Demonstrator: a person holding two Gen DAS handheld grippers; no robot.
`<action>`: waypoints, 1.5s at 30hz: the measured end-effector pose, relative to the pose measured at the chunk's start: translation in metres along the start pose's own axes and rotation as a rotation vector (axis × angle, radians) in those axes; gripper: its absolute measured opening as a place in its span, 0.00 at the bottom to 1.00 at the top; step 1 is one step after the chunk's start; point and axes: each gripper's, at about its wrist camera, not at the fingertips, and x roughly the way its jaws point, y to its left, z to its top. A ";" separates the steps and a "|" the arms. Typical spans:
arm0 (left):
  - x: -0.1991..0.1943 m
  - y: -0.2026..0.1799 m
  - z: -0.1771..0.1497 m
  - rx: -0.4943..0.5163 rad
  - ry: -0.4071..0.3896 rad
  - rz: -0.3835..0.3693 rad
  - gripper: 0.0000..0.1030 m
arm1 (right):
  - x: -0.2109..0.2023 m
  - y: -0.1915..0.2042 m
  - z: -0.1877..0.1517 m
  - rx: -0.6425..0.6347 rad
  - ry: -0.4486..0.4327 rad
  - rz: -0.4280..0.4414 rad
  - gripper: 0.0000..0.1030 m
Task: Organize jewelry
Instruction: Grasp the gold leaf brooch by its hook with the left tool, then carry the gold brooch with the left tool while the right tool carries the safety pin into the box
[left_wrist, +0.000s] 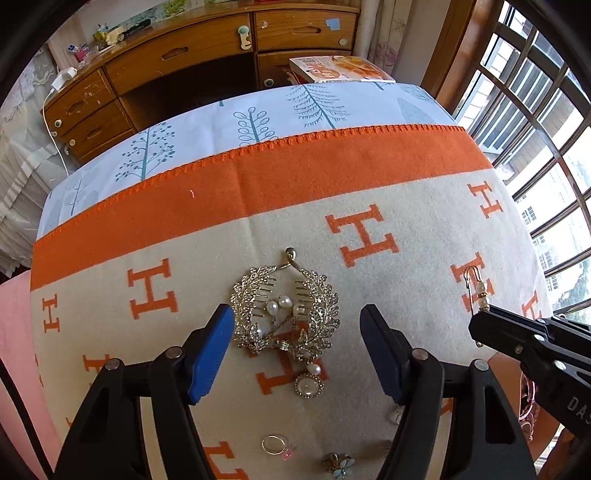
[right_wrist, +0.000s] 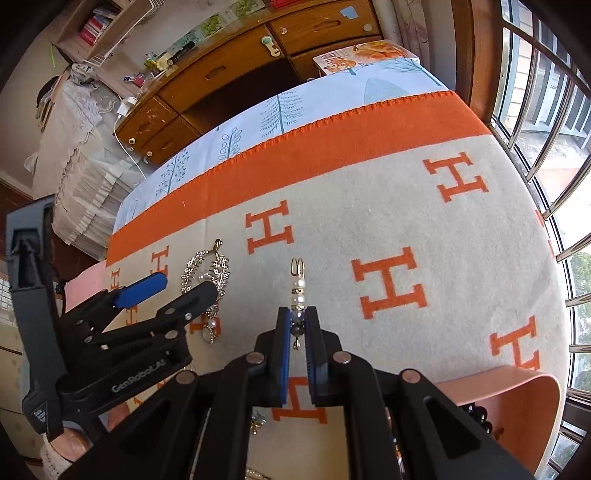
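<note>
A silver rhinestone leaf hair comb with pearls (left_wrist: 286, 314) lies on the cream and orange H-pattern blanket (left_wrist: 406, 302), between the spread fingers of my left gripper (left_wrist: 297, 343), which is open and empty just above it. The comb also shows in the right wrist view (right_wrist: 207, 275). My right gripper (right_wrist: 298, 325) is shut on a gold pin strung with pearl beads (right_wrist: 297, 291), held above the blanket with its tip pointing away. The pin also shows in the left wrist view (left_wrist: 480, 288). A pearl pendant (left_wrist: 309, 384) hangs off the comb's near end.
A thin gold ring with a pink stone (left_wrist: 275, 445) and a pale blue flower piece (left_wrist: 338, 465) lie near the front edge. A pink tray (right_wrist: 517, 398) with dark beads (right_wrist: 478, 415) sits at the right front. A wooden desk (left_wrist: 192, 62) stands behind the bed; window bars (right_wrist: 546, 110) run along the right.
</note>
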 end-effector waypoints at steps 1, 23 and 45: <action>0.004 -0.002 0.001 0.008 0.012 0.004 0.55 | -0.002 -0.002 -0.001 0.002 0.001 0.007 0.07; 0.020 -0.039 0.004 0.110 0.084 0.098 0.38 | -0.016 -0.015 -0.011 0.008 -0.009 0.066 0.07; -0.070 -0.057 -0.020 0.110 -0.054 0.099 0.22 | -0.082 -0.031 -0.047 -0.030 -0.093 0.143 0.07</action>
